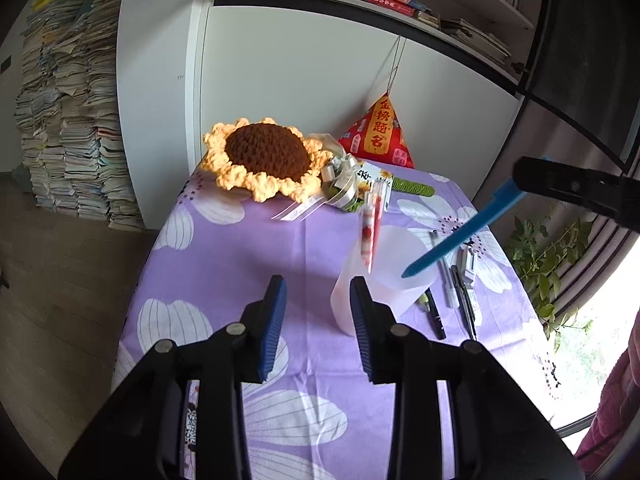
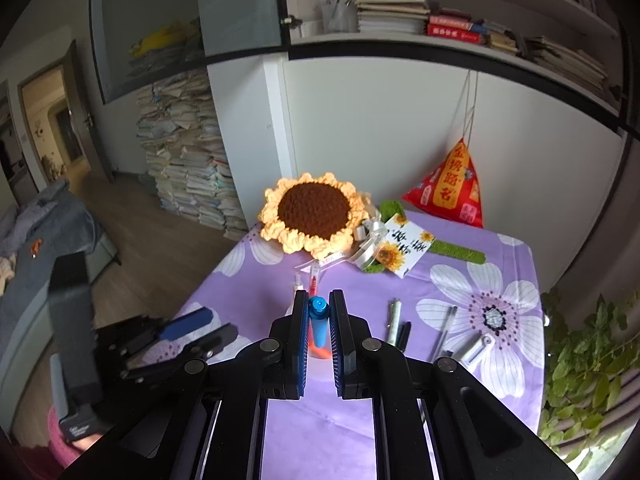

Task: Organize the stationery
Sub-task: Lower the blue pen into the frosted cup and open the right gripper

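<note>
A table (image 1: 248, 320) draped in smooth lilac cloth printed with big white flowers carries a translucent, frosted plastic cup (image 1: 380, 280), slightly tapered and round-rimmed. A slim red-and-clear pen (image 1: 370, 228) stands tilted in it, its top above the rim. The left claw (image 1: 318, 320) hangs just beside the cup with its ribbed blue pads apart and nothing between them. The right claw (image 2: 318, 328) is clamped on a smooth blue pen (image 2: 319, 326); in the left wrist view the pen slants down with its pointed end over the cup's mouth. To the right of the cup several thin pens (image 1: 452, 280), dark, pale green and white, lie flat on the cloth, near each other. At the table's far edge sits a chunky crocheted sunflower (image 1: 266, 158) with a brown knobbly centre and yellow ruffled petals, beside a glossy red pyramid-shaped pouch (image 1: 380, 132) hung by a string.
</note>
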A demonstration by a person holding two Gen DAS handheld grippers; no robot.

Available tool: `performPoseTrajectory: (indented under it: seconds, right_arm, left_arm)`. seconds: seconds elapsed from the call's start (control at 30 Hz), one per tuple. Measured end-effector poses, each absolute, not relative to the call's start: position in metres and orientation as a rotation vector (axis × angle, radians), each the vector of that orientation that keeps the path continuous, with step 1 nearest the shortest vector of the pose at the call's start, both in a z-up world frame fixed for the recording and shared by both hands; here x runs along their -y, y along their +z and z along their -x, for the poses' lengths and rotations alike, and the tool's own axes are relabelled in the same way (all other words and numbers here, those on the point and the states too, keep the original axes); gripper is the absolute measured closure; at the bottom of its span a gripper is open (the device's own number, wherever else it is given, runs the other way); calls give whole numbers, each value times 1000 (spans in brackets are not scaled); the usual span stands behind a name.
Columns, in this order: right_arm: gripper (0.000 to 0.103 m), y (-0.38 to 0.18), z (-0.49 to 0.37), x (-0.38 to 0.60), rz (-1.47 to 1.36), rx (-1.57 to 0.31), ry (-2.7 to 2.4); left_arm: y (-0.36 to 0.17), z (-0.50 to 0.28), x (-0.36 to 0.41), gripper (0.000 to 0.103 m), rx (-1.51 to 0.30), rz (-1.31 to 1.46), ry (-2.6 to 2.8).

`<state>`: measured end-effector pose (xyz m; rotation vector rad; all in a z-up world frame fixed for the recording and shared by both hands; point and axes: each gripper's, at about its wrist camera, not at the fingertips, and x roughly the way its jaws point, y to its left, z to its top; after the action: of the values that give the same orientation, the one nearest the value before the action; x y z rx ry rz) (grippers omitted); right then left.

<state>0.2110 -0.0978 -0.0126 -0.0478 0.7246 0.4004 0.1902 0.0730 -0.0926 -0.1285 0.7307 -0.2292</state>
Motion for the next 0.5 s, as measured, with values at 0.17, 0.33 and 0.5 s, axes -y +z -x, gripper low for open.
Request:
performPoseTrajectory:
  seconds: [0.17,0.33,0.5]
  right_arm:
    - [92,-30,-227,85,62,-788,398]
    - [92,-47,-242,77,65,-850,392]
    - [92,-59,-255,71,62,-894,377]
  left_arm:
    - [-102,-187,-80,70,-741,136,-222]
    - [-114,-189,-87,70,-775,150,-217]
    - [-122,-191,-92,70,-793,153,-216]
